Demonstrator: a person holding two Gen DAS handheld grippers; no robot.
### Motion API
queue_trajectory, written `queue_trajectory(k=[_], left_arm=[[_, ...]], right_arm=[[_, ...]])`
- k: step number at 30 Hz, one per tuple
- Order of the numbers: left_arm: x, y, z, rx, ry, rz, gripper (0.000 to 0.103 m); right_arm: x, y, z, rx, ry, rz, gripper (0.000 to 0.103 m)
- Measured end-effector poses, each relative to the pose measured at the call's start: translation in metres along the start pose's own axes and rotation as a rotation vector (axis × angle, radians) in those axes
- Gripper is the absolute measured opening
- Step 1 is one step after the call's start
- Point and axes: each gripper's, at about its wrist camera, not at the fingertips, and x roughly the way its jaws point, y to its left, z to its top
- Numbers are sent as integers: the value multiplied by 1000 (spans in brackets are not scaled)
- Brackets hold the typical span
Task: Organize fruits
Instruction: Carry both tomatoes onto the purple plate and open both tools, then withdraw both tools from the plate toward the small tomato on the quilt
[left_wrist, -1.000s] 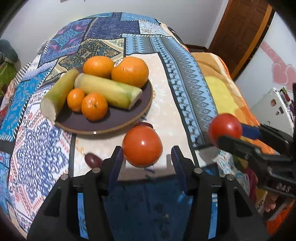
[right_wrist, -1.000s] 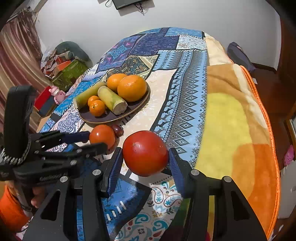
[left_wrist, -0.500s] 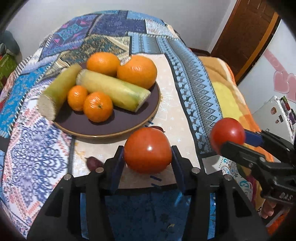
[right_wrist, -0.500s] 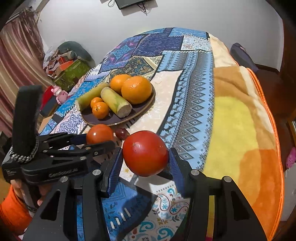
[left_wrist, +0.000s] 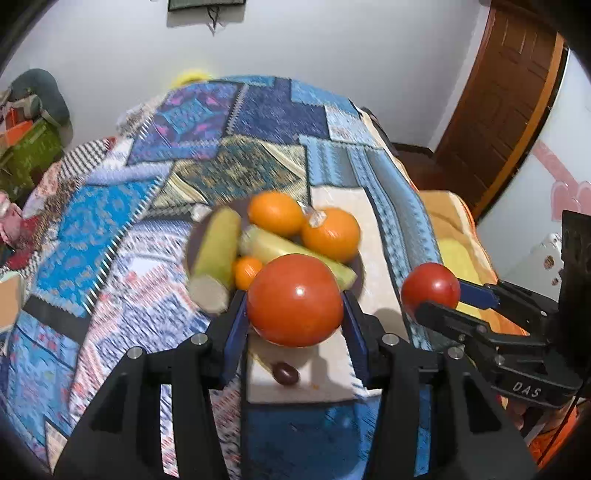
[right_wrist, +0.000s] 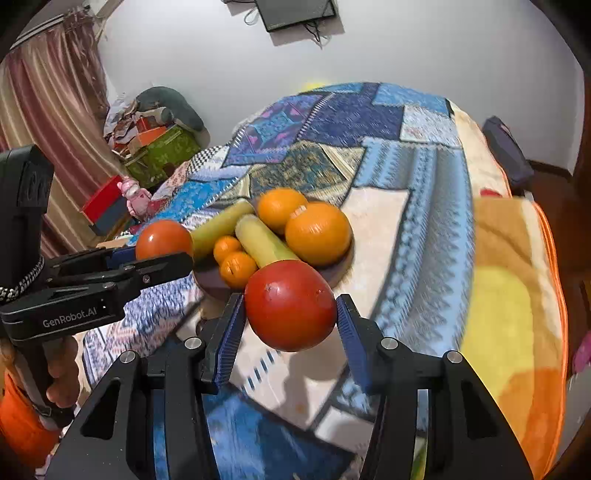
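Here each gripper, left (left_wrist: 295, 314) and right (right_wrist: 290, 317), clamps one tomato; plate (right_wrist: 338, 273) holds four oranges.

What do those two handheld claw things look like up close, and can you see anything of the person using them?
Both grippers are black with silver bolts and blue ribbed pads on the fingers. The left gripper reads "GenRobot.AI" in white and has a braided cord; the right gripper reads "DAS". The person's hand shows bare fingers and an orange sleeve.
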Motion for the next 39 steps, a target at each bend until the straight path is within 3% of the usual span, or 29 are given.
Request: queue_trajectory(k=[8, 16, 28, 33, 39], left_arm=[[6, 17, 27, -2, -37, 31, 49], [34, 35, 44, -26, -4, 21, 48], [60, 54, 45, -48, 33, 33, 49], [65, 57, 44, -63, 48, 26, 48], [56, 57, 46, -75, 31, -5, 51]], right_arm=[[21, 12, 34, -48, -26, -12, 47], [48, 17, 58, -85, -15, -44, 47], [80, 25, 64, -166, 51, -61, 47], [87, 22, 64, -143, 75, -32, 48], [74, 25, 69, -147, 45, -20, 48]])
